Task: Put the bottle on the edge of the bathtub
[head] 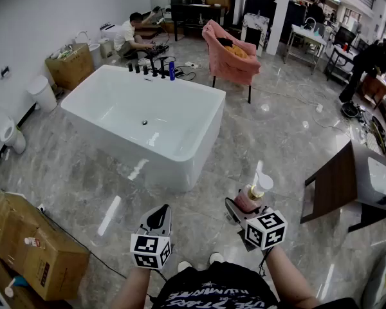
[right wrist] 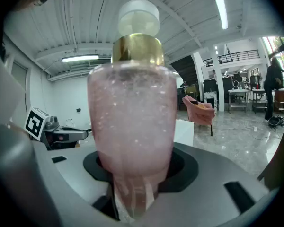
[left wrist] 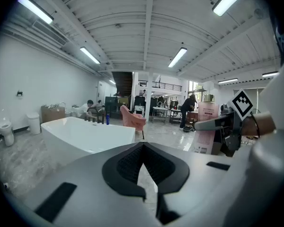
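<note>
Head view: the bathtub is seen left of centre, well apart from the person, so the bottle is not yet placed on it. Nearer the person, the left tool is held with its jaws together and nothing between them. At the right, the right tool is closed on the pink bottle, which is gripped low on its body and kept upright. Because much of the bottle rises above the pads, it may be tipped in the grip while it is carried. The rim looks narrow and glossy. If the bottle is released off-centre, it could be lost into the tub or dropped on the hard floor.
</note>
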A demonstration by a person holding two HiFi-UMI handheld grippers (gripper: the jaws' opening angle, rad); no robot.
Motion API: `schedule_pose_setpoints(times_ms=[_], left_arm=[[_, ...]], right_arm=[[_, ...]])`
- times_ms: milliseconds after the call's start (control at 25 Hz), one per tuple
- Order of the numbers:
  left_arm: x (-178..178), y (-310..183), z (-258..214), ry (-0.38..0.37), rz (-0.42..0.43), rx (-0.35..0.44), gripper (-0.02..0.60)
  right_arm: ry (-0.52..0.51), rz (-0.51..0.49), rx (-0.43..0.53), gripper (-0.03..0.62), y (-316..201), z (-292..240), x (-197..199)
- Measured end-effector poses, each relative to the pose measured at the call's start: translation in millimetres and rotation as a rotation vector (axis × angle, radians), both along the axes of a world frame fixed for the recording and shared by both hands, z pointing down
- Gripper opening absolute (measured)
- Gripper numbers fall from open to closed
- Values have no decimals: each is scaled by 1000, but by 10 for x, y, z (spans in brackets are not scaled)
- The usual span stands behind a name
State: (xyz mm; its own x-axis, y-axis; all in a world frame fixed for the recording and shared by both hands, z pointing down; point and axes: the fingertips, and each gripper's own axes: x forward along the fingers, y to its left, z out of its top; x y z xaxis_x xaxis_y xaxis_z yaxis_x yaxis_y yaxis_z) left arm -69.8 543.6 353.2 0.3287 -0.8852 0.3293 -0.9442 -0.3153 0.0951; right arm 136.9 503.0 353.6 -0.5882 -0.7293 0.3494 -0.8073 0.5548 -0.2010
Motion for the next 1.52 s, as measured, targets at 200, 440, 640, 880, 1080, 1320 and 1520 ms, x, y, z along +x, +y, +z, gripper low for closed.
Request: schedule_pose_setpoints(times_ms=[200,440,640,880,1080,1320,1520], left_arm=[[105,-113,-30,10,7,4,15],[215,-268,-50,1,5,4,15],[378,-432,-4,-8,-8,-14,15],[645,-613,9,9,-46,-5,15],[677,-879,110,23,-64,-36,15],[450,-1579,192,39,-62,-47,15],[279,-2445,316,41,-22,-41,15]], right_arm=[[-6,-13,-3,222,-87,13,23],[-15,-27,9,222,-253,-25,73],[-21,-61,52,222,-408,-112,217],[-20,-80,72,222,-631,-142,587],[-6,-77,57,222,-941,-35,705],[-3,-28,14,222,-1557,133,670],[12,12,0,222,-2322,268,546]])
